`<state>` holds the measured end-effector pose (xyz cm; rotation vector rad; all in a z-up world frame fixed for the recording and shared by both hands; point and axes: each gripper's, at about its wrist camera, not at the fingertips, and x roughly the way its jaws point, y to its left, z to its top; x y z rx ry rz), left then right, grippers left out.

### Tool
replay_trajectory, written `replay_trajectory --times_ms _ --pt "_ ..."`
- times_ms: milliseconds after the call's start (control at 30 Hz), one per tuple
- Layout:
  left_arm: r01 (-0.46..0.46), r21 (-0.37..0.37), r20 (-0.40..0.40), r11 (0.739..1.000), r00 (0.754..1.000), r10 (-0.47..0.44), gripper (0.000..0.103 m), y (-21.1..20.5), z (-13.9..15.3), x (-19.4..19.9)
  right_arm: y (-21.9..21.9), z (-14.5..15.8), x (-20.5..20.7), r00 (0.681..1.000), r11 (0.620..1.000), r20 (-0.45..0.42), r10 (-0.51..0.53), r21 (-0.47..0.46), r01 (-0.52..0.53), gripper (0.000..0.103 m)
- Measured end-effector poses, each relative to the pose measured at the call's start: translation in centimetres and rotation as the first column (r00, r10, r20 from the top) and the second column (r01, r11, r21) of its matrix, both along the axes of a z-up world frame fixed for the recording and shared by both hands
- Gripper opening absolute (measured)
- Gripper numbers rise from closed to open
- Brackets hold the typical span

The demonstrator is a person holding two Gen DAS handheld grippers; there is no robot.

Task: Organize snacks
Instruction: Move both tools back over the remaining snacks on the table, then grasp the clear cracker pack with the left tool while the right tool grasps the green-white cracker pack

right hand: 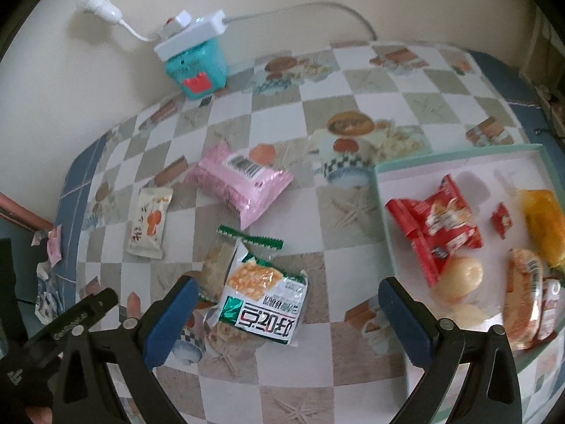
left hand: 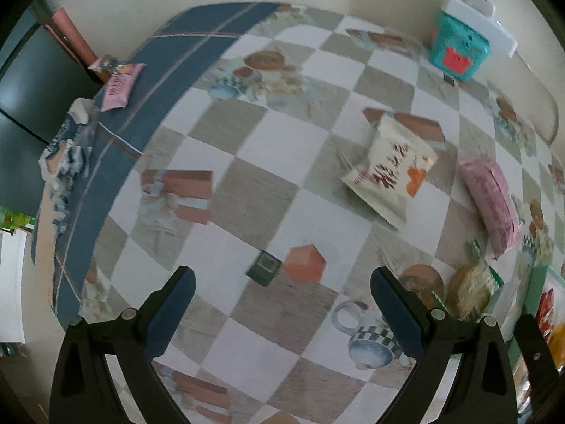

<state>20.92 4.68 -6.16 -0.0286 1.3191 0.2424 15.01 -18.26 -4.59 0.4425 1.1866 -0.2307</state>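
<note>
Snacks loose on counter [right hand: 353,123]: green packet [right hand: 263,298] nearest right tool [right hand: 284,312], pink pack [right hand: 240,180], cream sachet [right hand: 148,222] beyond. Tray [right hand: 459,150] right, part filled. Both tools wide, empty; left tool [left hand: 282,304] over bare counter. Packets probably light, crinkly, slippery, crushable; pinch gently across flat middle.

Bare tablecloth [left hand: 247,194] left of cream packet [left hand: 390,171]; pink packet [right hand: 240,180], green packets [right hand: 261,293] crowd tray [right hand: 383,212] side.

Green-white packet [right hand: 263,298] — Korean lettering, upside down
</note>
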Motion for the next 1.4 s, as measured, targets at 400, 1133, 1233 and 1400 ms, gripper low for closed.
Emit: replay_trajectory --times_ms 400,1133,1233,1400 --pt "0.011 -0.009 -0.044 1.0 0.999 -0.012 0.099 -1.9 -1.8 0.3 0.2 -3.0 0.6 0.998 0.999 -0.056 -0.002 0.054 0.005 0.103" --pt "0.032 -0.023 -0.002 0.999 0.999 -0.032 0.099 -5.2 0.2 0.9 -1.9 -4.5 -0.2 0.996 0.993 -0.063 -0.063 0.096 0.069 0.079" --pt "0.044 -0.028 -0.001 0.999 0.999 -0.044 0.099 -6.0 0.1 0.8 -1.9 -4.5 -0.3 0.997 0.994 -0.059 -0.057 0.092 0.062 0.078" --pt "0.068 -0.036 -0.003 0.997 0.998 -0.068 0.099 -6.9 -0.2 0.7 -1.2 -4.3 -0.1 0.998 0.999 -0.057 -0.013 0.042 0.015 0.077"
